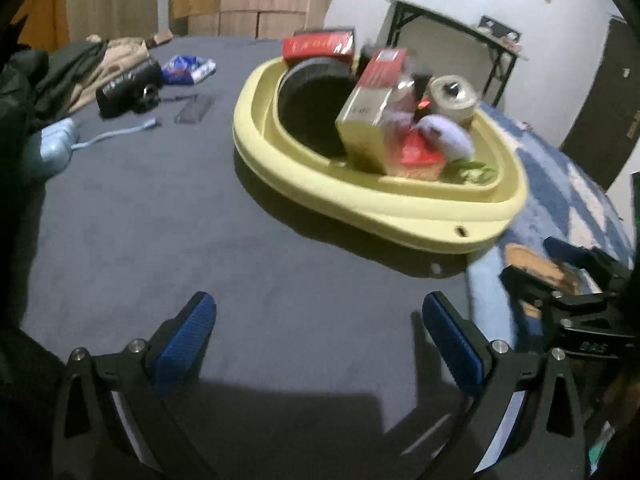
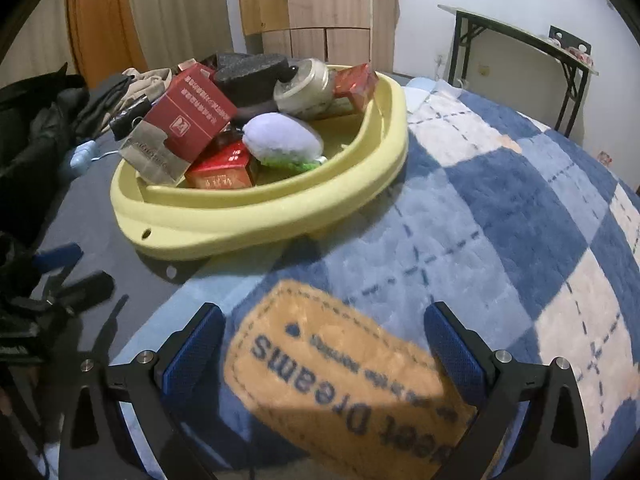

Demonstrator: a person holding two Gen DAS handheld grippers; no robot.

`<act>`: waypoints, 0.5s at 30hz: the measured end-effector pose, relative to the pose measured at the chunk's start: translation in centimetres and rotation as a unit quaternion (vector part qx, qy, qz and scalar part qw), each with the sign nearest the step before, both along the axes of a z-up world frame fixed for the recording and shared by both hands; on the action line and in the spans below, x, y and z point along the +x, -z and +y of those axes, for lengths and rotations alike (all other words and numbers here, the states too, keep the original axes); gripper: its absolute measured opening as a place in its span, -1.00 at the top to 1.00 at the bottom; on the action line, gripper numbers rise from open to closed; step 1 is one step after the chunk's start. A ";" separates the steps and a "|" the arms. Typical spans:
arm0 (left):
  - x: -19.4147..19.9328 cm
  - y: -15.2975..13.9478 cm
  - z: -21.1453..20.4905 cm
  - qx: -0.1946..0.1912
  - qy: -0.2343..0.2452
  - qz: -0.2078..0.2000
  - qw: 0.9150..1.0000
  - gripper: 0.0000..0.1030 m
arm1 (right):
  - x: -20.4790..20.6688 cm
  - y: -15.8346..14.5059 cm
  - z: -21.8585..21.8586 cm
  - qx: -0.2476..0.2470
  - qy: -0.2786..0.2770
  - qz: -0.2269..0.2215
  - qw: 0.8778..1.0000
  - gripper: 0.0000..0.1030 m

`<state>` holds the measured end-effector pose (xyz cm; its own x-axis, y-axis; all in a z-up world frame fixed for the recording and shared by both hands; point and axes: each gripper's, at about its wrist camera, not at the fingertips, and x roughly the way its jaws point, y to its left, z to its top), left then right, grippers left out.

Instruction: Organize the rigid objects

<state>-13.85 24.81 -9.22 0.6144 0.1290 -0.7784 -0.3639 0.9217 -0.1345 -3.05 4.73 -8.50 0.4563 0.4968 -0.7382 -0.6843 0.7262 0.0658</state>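
Both tongs wide open, empty — left gripper over the grey sheet, right gripper over the checked blanket. Rigid stuff sits piled in the yellow basin: the red box leans on top. Likely next step: pick one item — take the top box first, square across its flat sides, so the pile doesn't tip.

Pale yellow basin; blue-and-cream checked blanket.

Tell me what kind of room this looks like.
Most likely a bedroom in a home. A plush checked blanket with a "Sweet Dreams" patch covers what seems to be a bed, clothes are piled at the far edge, and wooden cabinets stand against the wall.
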 end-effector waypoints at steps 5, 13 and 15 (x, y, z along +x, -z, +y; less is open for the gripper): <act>2.9 0.5 -0.7 0.036 -0.011 0.024 0.999 -1.00 | 0.8 0.8 1.6 -0.011 -0.006 -0.004 1.000 -0.99; 2.9 0.6 -0.9 0.041 -0.022 0.027 0.999 -1.00 | 1.3 1.1 2.4 -0.001 0.002 0.002 1.000 -0.99; 3.0 0.6 -0.8 0.040 -0.022 0.027 0.999 -1.00 | 1.3 1.0 2.6 -0.007 0.002 -0.003 1.000 -0.99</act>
<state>-10.89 24.01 -9.85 0.5643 0.2187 -0.7961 -0.4088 0.9118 -0.0393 -1.77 7.29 -9.52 0.4621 0.4844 -0.7429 -0.6819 0.7296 0.0516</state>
